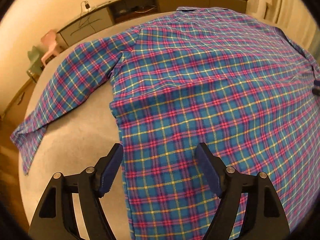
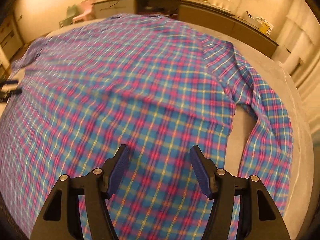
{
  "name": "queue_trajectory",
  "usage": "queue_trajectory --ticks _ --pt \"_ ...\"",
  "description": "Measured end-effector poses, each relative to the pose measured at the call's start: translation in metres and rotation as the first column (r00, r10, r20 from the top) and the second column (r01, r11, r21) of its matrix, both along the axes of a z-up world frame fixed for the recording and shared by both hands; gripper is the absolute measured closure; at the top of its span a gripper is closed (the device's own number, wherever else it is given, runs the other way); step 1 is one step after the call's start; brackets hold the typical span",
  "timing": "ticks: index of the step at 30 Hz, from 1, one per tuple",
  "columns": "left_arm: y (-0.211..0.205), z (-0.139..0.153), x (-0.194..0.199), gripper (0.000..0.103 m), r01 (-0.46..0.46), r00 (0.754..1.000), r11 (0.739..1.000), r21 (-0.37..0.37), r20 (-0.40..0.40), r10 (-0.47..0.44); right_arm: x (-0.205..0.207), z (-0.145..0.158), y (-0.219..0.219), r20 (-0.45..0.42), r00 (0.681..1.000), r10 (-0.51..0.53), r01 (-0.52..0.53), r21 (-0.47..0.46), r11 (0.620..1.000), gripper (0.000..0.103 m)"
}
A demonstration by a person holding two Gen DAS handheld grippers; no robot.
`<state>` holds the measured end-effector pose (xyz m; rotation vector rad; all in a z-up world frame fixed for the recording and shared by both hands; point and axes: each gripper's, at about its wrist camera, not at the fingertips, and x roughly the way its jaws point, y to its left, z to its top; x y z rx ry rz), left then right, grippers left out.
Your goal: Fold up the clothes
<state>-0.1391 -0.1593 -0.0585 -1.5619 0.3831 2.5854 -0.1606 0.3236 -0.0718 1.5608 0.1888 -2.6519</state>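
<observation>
Left wrist view: the left gripper [image 1: 160, 166] is held with its fingers [image 1: 112, 170] spread wide and nothing clamped; the shirt's [image 1: 200, 92] left side edge runs up between them, one finger over bare grey cover, the other over cloth. Whether the tips touch the fabric cannot be told. From that edge the garment lies ahead and to the right, its long axis running away from the fingers toward the collar at the far end. The left sleeve [image 1: 60, 96] is stretched outward to the left, and the left hand is judged the nearer one for it.

In the right wrist view the right gripper [image 2: 159, 168] is likewise parted and empty, set over the shirt body just inside its right edge, with the right sleeve [image 2: 266, 120] bent alongside. The picture is smeared.

The cloth is a thin woven plaid in blue, pink and yellow, lightly creased, laid flat on a matte grey bed [image 1: 80, 150].
</observation>
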Motion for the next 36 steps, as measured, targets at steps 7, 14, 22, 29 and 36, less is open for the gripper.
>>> queue_trajectory --ticks 7,14,22,29,36 --pt "0.004 0.007 0.030 0.025 0.019 1.000 0.999 -0.031 0.020 -0.018 0.004 -0.001 0.002 0.049 0.999 0.013 -0.012 -0.038 0.999 0.040" --pt "0.050 0.057 0.040 0.026 0.072 0.996 0.991 0.115 -0.059 -0.065 0.060 0.052 0.097 -0.095 0.972 -0.214 0.216 0.011 0.976 0.036" --pt "0.152 0.077 0.036 0.026 0.250 0.966 0.939 0.236 -0.127 -0.225 0.101 0.030 0.108 0.008 0.997 -0.072 0.072 0.007 0.997 0.036" --pt "0.226 0.088 0.045 0.026 0.258 0.966 0.863 0.435 -0.119 -0.229 0.096 0.006 0.088 0.085 0.996 0.027 -0.025 -0.025 0.999 0.042" --pt "0.337 0.094 0.028 0.026 0.235 0.962 0.733 0.638 -0.046 -0.268 0.101 0.017 0.108 0.042 0.996 -0.073 0.076 -0.096 0.992 0.100"
